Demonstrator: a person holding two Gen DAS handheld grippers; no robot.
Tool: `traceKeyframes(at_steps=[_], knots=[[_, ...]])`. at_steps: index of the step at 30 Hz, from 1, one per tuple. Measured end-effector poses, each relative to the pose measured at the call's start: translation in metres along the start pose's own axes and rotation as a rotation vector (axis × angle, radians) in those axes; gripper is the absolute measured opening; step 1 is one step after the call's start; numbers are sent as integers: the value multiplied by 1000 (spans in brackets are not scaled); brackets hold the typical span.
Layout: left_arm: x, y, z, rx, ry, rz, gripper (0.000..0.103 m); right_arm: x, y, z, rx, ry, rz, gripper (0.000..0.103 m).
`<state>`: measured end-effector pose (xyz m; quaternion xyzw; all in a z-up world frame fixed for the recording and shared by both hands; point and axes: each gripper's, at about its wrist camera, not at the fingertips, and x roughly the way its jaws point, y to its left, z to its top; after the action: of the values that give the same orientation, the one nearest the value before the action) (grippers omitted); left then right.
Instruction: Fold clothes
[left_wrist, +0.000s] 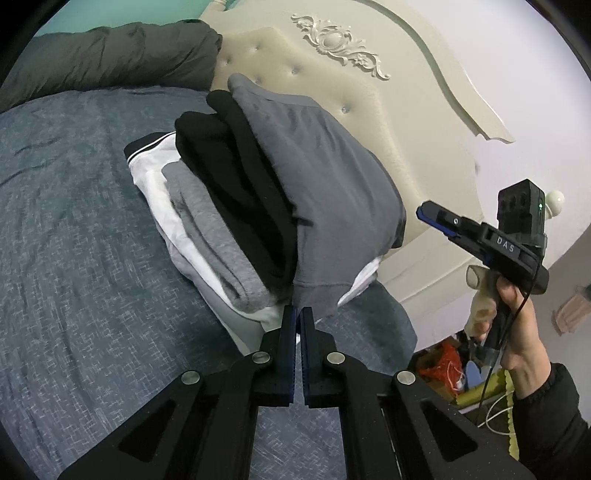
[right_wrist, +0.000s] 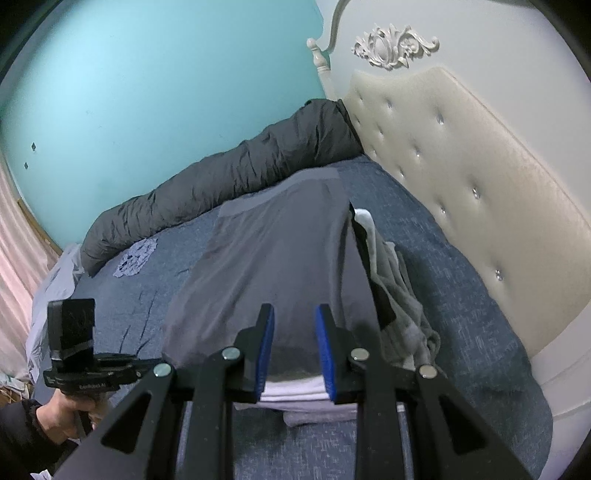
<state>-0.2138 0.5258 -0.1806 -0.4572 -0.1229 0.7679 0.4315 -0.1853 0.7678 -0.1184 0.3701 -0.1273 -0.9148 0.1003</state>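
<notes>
Blue bedspread (left_wrist: 74, 221) stretching wide to the left of the left gripper (left_wrist: 298, 317), with open room there. Cream headboard (left_wrist: 406, 122) close on the far right side of the stack, leaving little room that way; dark rolled duvet (right_wrist: 221, 177) far ahead against the teal wall.

Stack of folded clothes (left_wrist: 229, 206) directly ahead of both tools: grey top garment (left_wrist: 325, 177) over black, light grey and white layers. Looks far along, judging by the neat pile; no loose unfolded garment in sight apart from a small patterned cloth (right_wrist: 136, 254) ahead and left of the right gripper (right_wrist: 293, 317), too unclear to name.

Left gripper pinched nearly closed at the near hem of the grey top garment; whether fabric sits between the pads, cannot tell. Right gripper parted wide, holding nothing, hovering above the near edge of the pile.

Probably left: letting go of the hem, squaring the overhanging near corner.
</notes>
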Motion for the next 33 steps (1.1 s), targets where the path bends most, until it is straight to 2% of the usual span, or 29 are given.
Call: traceKeyframes(at_steps=[9, 14, 18, 24, 27, 28, 33], knots=[[-3, -2, -4, 8, 12, 60, 4, 13, -22, -16, 56, 59, -64, 23], [-9, -4, -9, 21, 12, 104, 5, 2, -33, -22, 102, 21, -68, 23], [-19, -8, -13, 23, 6, 125, 14, -11, -35, -25, 124, -7, -54, 23], [-36, -18, -20, 15, -15, 137, 19, -26, -33, -30, 144, -39, -41, 23], [-41, -24, -22, 20, -20, 143, 25, -29, -37, -35, 162, -45, -46, 37], [-42, -25, -21, 19, -23, 145, 26, -28, -40, -36, 172, -47, -51, 45], [-44, -32, -15, 32, -40, 155, 28, -20, -58, -37, 223, -69, -49, 48]])
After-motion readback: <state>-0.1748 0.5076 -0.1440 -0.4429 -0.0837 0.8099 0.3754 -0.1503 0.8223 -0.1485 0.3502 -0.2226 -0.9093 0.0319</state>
